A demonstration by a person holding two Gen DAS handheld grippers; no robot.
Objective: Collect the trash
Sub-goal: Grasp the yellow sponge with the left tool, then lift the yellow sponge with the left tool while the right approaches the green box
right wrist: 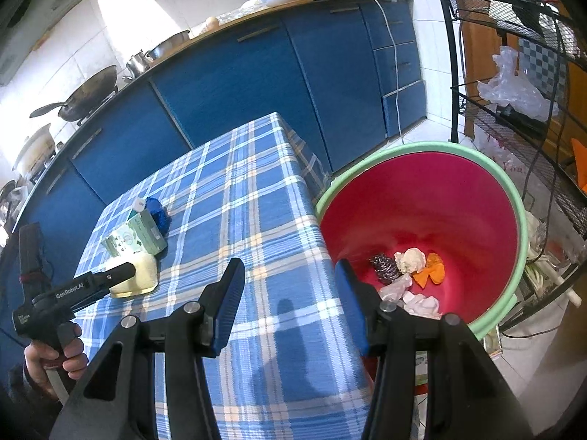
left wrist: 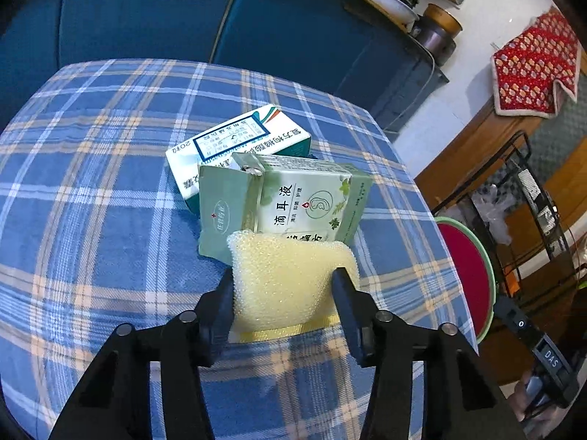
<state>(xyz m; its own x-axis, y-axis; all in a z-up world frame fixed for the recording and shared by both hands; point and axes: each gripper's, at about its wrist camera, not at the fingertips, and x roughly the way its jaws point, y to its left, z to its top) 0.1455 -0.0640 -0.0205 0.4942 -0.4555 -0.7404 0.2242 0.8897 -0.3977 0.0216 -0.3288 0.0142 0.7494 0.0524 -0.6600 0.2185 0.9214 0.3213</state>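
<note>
A yellow sponge (left wrist: pixel 286 267) lies on the blue plaid tablecloth (left wrist: pixel 110 183). My left gripper (left wrist: pixel 282 293) grips it from both sides, and the sponge narrows between the pads. Just behind it stand a pale green carton (left wrist: pixel 304 201) and a white carton (left wrist: pixel 234 139). In the right wrist view the sponge (right wrist: pixel 141 278), green carton (right wrist: pixel 139 236) and a crumpled blue item (right wrist: pixel 157 211) sit at the table's left, with the left gripper (right wrist: pixel 124 271) on the sponge. My right gripper (right wrist: pixel 290 282) is open and empty over the table's right edge, beside the red bin (right wrist: pixel 403 148).
The green-rimmed bin stands on the floor against the table and holds a steel scourer (right wrist: pixel 383 266), crumpled paper and orange scraps. Blue cabinets (right wrist: pixel 238 84) run behind the table. A black wire rack (right wrist: pixel 513 117) stands right of the bin. A hand (right wrist: pixel 69 359) holds the left gripper's handle.
</note>
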